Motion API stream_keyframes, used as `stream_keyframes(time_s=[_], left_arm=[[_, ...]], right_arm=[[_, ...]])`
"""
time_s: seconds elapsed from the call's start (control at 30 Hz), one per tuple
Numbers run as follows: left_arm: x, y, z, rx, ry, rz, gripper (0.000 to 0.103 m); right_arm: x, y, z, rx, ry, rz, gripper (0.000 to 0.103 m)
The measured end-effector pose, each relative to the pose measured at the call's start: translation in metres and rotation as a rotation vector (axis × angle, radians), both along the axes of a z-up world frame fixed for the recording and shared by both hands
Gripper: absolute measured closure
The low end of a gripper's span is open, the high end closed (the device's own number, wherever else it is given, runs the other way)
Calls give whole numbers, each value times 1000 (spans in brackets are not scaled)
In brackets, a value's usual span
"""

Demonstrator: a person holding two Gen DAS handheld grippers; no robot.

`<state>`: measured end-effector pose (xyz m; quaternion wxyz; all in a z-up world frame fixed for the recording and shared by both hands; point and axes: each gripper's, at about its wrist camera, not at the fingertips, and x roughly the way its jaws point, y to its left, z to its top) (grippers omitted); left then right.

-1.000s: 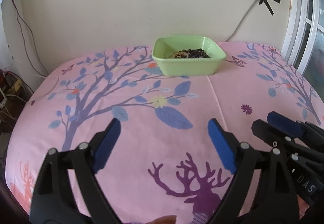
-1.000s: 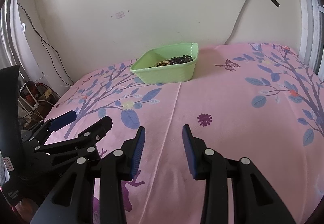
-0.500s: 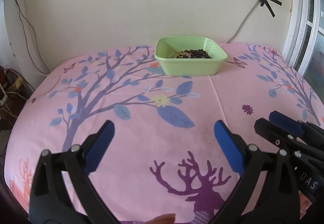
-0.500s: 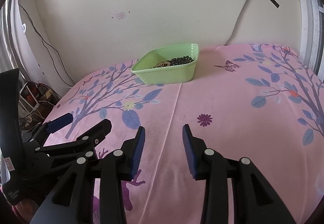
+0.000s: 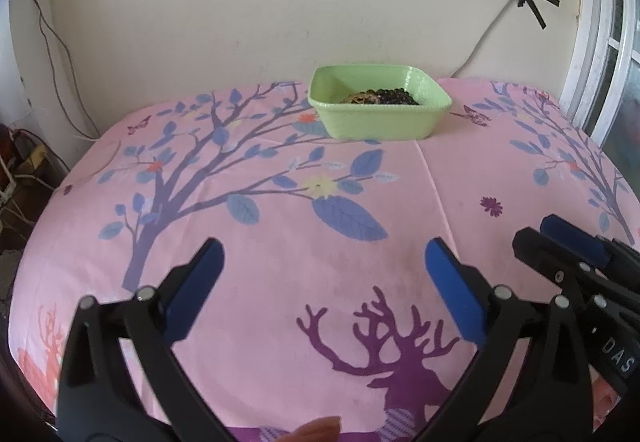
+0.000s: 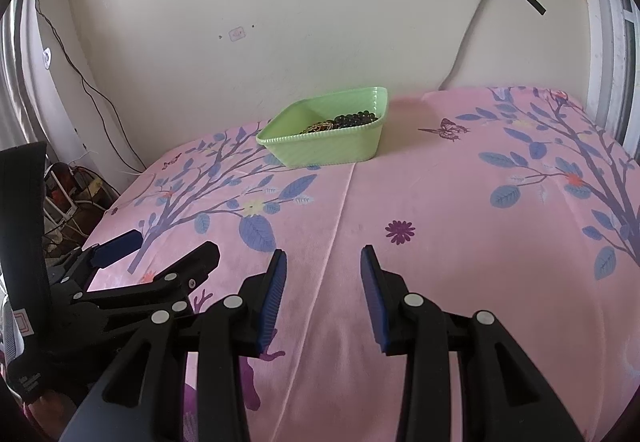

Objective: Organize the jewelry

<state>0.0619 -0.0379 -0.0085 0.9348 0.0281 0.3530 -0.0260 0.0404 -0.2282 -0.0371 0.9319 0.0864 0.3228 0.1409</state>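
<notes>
Left gripper (image 5: pixel 322 254) jaws wide, nothing between. Right gripper (image 6: pixel 323 262) jaws narrow gap, empty; "DAS" readable on its body in the left view. Both over the pink printed cloth (image 5: pixel 400 210). Far ahead of both: green tray (image 5: pixel 380 114) holding dark beads (image 5: pixel 394 96) and a gold piece (image 5: pixel 360 97), type unclear.

The green tray's (image 5: pixel 380 122) near wall hides most of the jewelry (image 5: pixel 382 97) inside, only dark beads and something golden peeking over the rim, too small to identify, while the bed's (image 5: pixel 280 282) near edge is cut off.
</notes>
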Motion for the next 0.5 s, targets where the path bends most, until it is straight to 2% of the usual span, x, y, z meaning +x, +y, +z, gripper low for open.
stream_keyframes(time_s=[0.5], left_arm=[[-6, -2, 11, -14, -34, -8, 6]], right_arm=[[-9, -3, 8, -3, -39, -14, 90]])
